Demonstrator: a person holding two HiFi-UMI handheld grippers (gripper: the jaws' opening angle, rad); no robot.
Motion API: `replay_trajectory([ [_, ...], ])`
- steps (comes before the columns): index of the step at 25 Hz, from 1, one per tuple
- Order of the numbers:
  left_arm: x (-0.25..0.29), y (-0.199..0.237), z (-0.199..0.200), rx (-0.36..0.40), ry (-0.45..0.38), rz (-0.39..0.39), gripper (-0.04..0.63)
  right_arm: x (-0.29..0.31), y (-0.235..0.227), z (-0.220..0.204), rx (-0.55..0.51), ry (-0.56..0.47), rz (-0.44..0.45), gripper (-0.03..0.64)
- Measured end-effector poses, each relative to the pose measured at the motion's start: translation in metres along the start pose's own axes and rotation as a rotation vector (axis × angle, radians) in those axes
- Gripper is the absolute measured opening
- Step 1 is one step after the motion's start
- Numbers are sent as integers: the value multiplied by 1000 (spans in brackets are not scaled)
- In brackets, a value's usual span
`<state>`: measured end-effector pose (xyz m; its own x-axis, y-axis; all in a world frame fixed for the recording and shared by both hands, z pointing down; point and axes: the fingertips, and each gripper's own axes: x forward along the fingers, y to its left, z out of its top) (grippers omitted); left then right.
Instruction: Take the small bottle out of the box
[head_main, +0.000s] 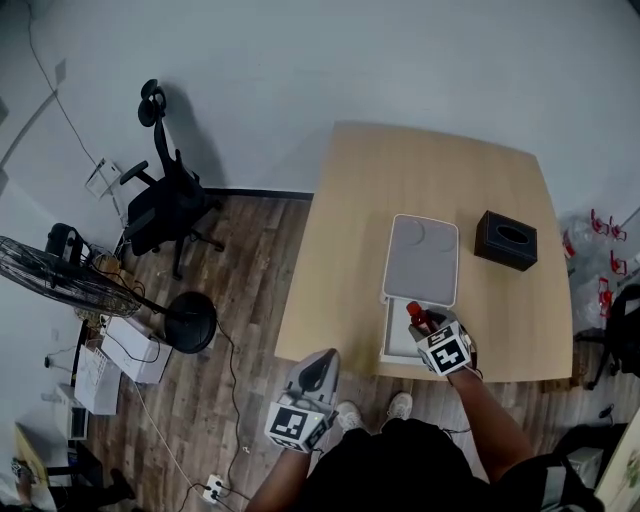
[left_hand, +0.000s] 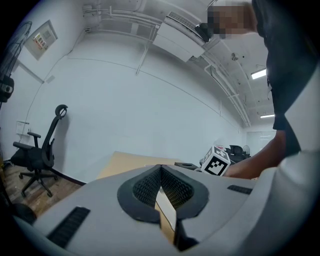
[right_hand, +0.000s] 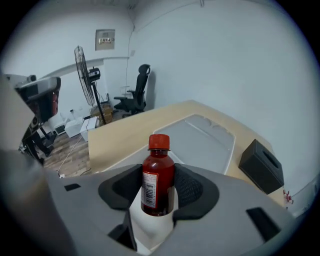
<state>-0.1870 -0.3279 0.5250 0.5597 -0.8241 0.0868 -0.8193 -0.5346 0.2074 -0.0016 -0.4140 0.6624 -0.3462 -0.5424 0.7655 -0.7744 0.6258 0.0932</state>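
A small bottle (right_hand: 157, 176) of red liquid with a red cap stands upright between the pads of my right gripper (right_hand: 159, 189), which is shut on its body. In the head view the bottle (head_main: 414, 314) and right gripper (head_main: 426, 324) are just over the open white box (head_main: 392, 345) at the table's near edge. The box's lid (head_main: 423, 258) lies folded back on the far side. My left gripper (head_main: 317, 366) hangs off the table's front left corner. Its jaws (left_hand: 160, 169) meet at the tips with nothing between them.
A black tissue box (head_main: 505, 240) sits on the wooden table (head_main: 400, 170) to the right of the lid. On the floor to the left are an office chair (head_main: 165, 200), a standing fan (head_main: 70, 275) and cables. Red items lie at the far right.
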Motion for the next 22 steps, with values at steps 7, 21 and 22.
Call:
replay_trajectory([
  [7,10,-12,2,29,2,-26,12,-65,-9,60,43,-328,-75,213],
  [21,34,-46,33,83,-55,-78,12,-163,-20,114,119,-756,-153,214],
  [22,37,-49,36,84,-60,-80,12,-166,-22,115,113,-764,-161,214],
])
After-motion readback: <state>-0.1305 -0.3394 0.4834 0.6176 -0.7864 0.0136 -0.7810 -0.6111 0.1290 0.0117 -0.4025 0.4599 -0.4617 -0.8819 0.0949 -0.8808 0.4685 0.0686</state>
